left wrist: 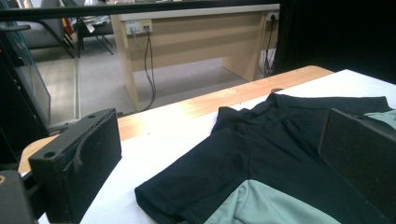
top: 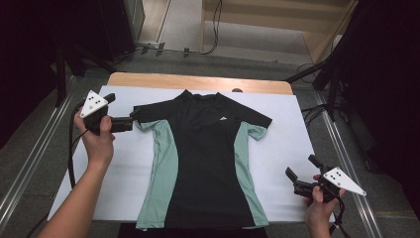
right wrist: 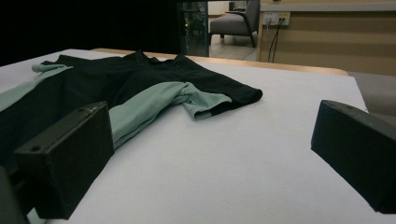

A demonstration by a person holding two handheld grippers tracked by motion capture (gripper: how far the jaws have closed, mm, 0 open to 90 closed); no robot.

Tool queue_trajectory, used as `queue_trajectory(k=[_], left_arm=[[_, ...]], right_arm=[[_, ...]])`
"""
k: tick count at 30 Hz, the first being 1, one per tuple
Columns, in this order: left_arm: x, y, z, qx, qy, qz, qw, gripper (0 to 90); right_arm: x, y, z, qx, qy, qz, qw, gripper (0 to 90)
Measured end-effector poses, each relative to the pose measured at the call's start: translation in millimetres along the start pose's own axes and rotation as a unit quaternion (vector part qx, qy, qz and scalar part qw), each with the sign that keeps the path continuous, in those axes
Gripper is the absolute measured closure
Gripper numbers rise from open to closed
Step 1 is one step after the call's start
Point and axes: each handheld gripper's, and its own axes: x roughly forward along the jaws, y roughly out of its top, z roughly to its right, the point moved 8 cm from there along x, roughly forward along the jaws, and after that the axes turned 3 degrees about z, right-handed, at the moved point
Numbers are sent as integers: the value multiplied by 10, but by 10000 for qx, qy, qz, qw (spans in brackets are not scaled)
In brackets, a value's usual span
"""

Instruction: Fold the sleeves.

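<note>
A black T-shirt (top: 205, 153) with mint-green side panels lies flat, front up, on the white table cover (top: 287, 139), collar at the far side. My left gripper (top: 132, 120) is open at the shirt's left sleeve. In the left gripper view, that sleeve (left wrist: 196, 186) lies on the cover between the wide-apart jaws of the left gripper (left wrist: 217, 140), untouched. My right gripper (top: 302, 167) hovers open over bare cover, to the right of the shirt's hem. The right gripper view has the right gripper (right wrist: 210, 140) facing the other sleeve (right wrist: 210, 100), which lies farther off.
A wooden table edge (top: 198, 82) shows beyond the white cover. Dark stands and cables flank the table on both sides. A light wooden desk (left wrist: 196, 32) with hanging cables stands across the floor behind.
</note>
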Motion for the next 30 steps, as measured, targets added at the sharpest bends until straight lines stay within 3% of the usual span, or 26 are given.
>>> queue_trajectory(k=[12,26,30], left_arm=[[154,-21,-95,-75,33,-93,9999,0],[344,-88,-224,-315,29,-300,9991,13],[397,-122,-273,-382,125,-349,9986,34]], right_arm=[[5,0,-2,-9,-14,1,10000,0],[6,-1,-1,0,-11,-1,10000,0],[6,-2,0,-3,-7,-5,10000,0]])
